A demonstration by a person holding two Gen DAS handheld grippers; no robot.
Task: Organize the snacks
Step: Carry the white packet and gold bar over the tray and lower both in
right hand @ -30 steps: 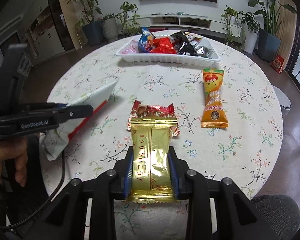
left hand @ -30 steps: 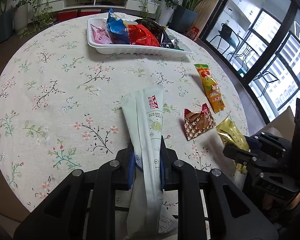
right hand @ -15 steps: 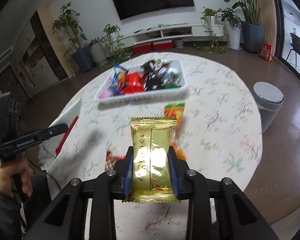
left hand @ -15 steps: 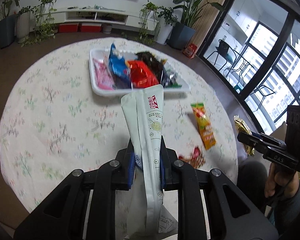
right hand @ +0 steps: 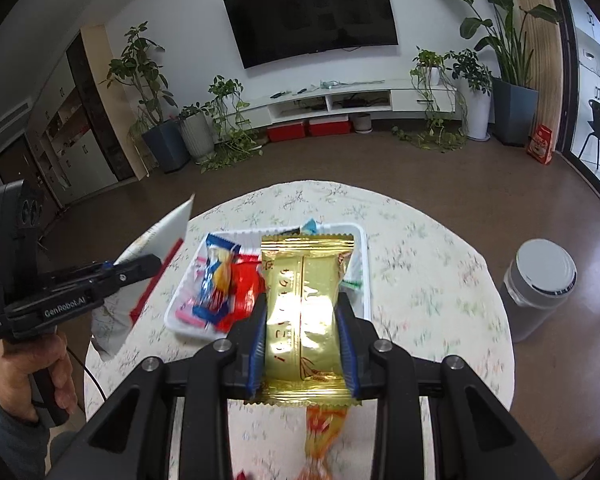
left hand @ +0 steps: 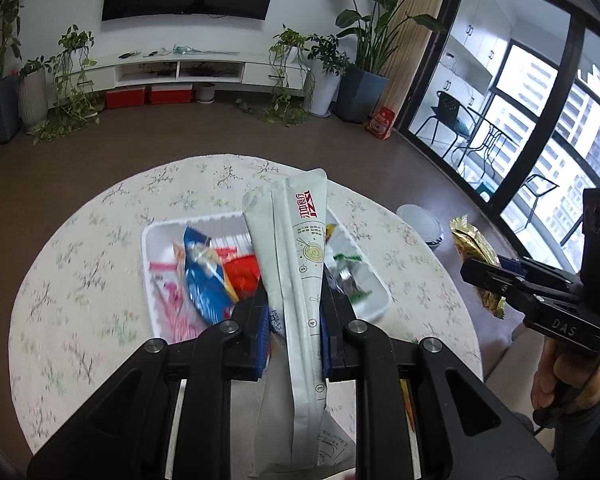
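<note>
My left gripper (left hand: 294,312) is shut on a long pale-green and white snack pouch (left hand: 296,264), held in the air above the white tray (left hand: 150,256). My right gripper (right hand: 302,316) is shut on a gold foil snack packet (right hand: 304,300), also lifted over the tray (right hand: 362,264). The tray holds several snacks, among them a blue packet (left hand: 204,276) and a red one (left hand: 242,274). Each gripper shows in the other's view: the right one with the gold packet (left hand: 476,264) at the right edge, the left one (right hand: 140,268) at the left.
The round table has a floral cloth (right hand: 432,280). An orange snack packet (right hand: 322,428) lies on it below my right gripper. A grey round bin (right hand: 540,288) stands on the floor to the right. Potted plants and a TV shelf line the far wall.
Both grippers rose and moved forward with their packets, from low over the near table to above the tray. The loose orange and red snacks slid back under them.
</note>
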